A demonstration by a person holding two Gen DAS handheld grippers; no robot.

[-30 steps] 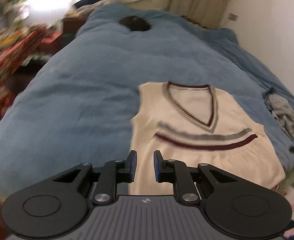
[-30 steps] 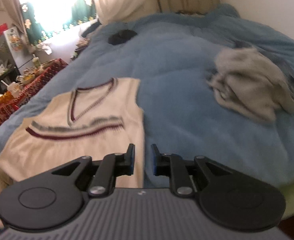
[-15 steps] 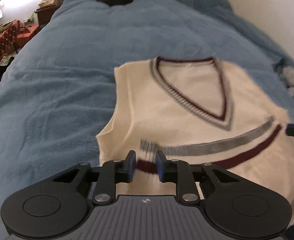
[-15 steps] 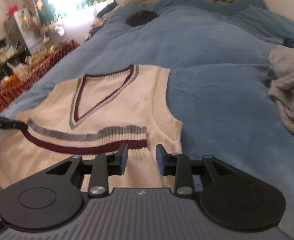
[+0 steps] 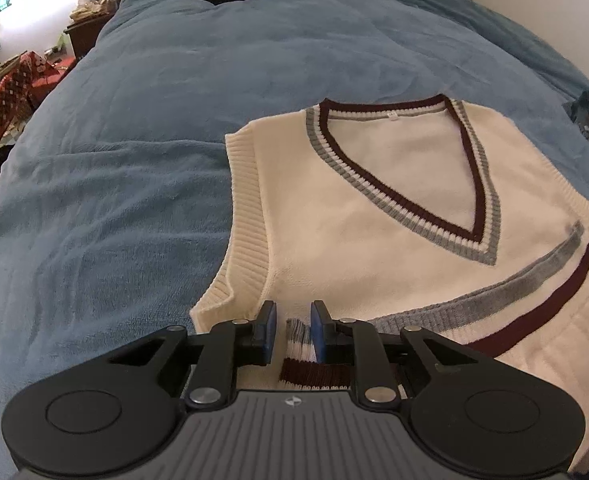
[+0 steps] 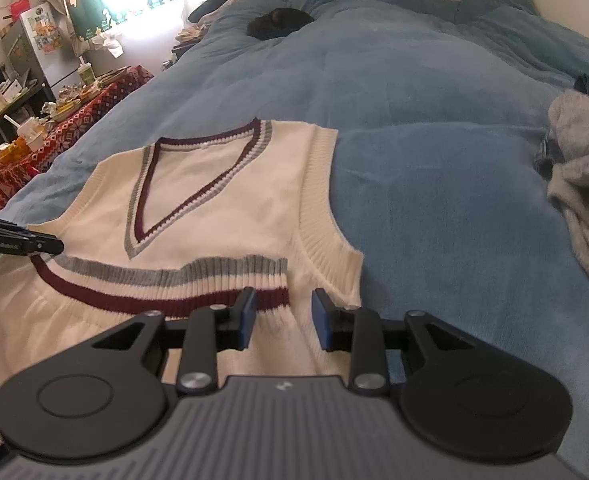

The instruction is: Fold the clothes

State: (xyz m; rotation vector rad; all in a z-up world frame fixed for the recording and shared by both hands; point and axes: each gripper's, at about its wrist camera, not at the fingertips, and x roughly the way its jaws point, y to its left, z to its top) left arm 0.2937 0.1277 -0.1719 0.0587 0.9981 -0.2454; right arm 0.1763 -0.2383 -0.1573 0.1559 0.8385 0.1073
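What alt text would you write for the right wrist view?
A cream V-neck vest with grey and maroon stripes lies on a blue blanket, its hem already folded up. The right hand-held gripper hovers open over the fold's right end; grey clothes lie crumpled to the right.

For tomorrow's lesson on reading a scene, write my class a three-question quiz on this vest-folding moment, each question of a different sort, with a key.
1. True or false: the cream vest lies flat on the blue blanket, hem folded up.
2. The grey garment on the vest's right is: A) crumpled B) neatly stacked C) hung up.
3. Fill in: the left gripper and right gripper both hang over the folded hem's ___ band.

Key: 1 true; 2 A; 3 striped.
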